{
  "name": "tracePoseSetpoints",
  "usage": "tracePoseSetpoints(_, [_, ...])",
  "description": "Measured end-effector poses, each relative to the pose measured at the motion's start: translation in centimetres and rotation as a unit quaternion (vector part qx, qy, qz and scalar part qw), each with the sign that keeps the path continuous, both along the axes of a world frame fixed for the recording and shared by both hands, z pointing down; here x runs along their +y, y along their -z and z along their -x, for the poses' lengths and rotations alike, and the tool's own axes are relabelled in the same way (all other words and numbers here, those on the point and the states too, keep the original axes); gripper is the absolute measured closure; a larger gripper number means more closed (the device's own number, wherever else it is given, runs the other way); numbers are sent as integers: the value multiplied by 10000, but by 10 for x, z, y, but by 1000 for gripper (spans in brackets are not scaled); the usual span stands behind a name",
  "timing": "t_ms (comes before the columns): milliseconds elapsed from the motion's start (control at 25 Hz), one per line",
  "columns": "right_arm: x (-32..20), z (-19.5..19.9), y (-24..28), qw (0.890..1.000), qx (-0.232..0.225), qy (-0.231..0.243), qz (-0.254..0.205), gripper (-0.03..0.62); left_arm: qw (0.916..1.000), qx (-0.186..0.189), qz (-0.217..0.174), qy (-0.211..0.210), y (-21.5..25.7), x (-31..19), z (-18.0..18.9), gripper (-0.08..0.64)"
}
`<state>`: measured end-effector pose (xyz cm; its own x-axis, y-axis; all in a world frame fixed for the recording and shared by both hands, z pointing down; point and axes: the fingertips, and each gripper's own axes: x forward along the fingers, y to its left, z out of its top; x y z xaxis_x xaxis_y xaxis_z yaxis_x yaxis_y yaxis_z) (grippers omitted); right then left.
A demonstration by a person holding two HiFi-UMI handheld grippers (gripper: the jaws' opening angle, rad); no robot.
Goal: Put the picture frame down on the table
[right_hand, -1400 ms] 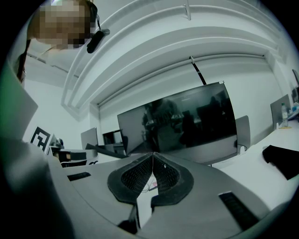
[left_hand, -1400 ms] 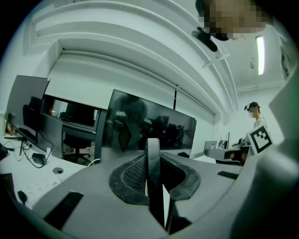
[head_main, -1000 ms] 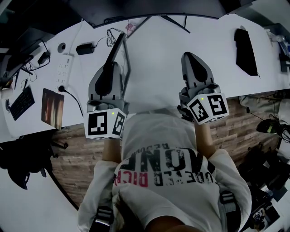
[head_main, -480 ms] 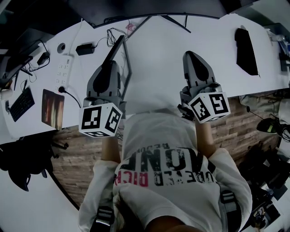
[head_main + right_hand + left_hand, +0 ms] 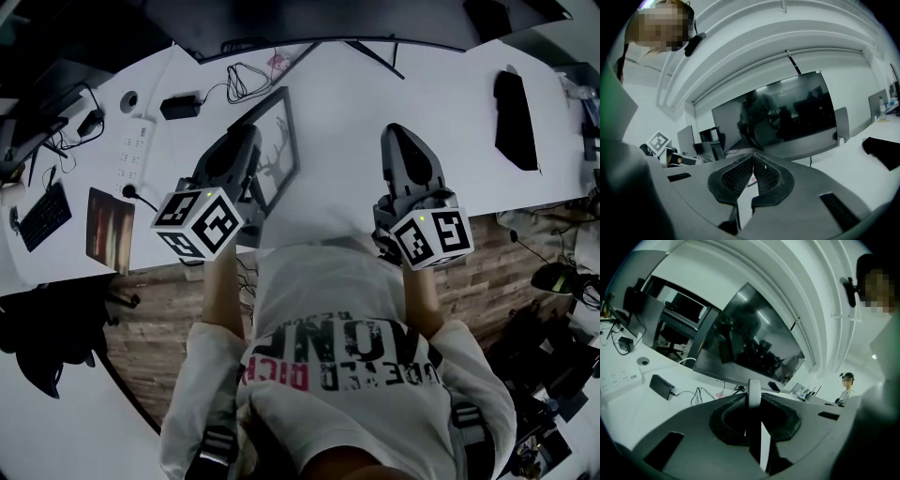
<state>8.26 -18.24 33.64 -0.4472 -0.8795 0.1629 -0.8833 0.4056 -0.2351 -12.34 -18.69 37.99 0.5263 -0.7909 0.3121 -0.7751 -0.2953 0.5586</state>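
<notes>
The picture frame (image 5: 278,142) is dark-rimmed, with glass over a branch-like drawing. It hangs tilted above the white table (image 5: 337,103), its face turned up and to the right. My left gripper (image 5: 247,142) is shut on the frame's left edge. In the left gripper view that edge (image 5: 753,392) stands as a thin pale strip pinched between the jaws of the left gripper (image 5: 753,401). My right gripper (image 5: 401,133) hovers to the right of the frame, apart from it. Seen in its own view, the right gripper (image 5: 753,163) is shut, pads together and holding nothing.
A power strip (image 5: 134,150), a black adapter (image 5: 178,105) and loose cables (image 5: 246,77) lie left of the frame. A black object (image 5: 517,120) lies far right. A small picture (image 5: 108,225) and a keyboard (image 5: 42,211) sit at the left. A big monitor (image 5: 745,343) stands behind.
The frame has swung from edge-on and upright to tilted, so its glass face now shows. My left gripper rolled with it and its cube shifted left. The right gripper barely moved.
</notes>
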Motion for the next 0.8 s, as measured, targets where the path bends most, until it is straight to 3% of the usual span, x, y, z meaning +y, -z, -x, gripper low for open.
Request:
tracePoseSetpoints(320, [-11,12,-21,9996,-42,102,247,591,9971,453,540,-269,-37,-25,-15,518])
tracePoseSetpoints(800, [-24,19,-51,9976,0,146,676,591,9922,699,989,-307,-72,-50,-21,518])
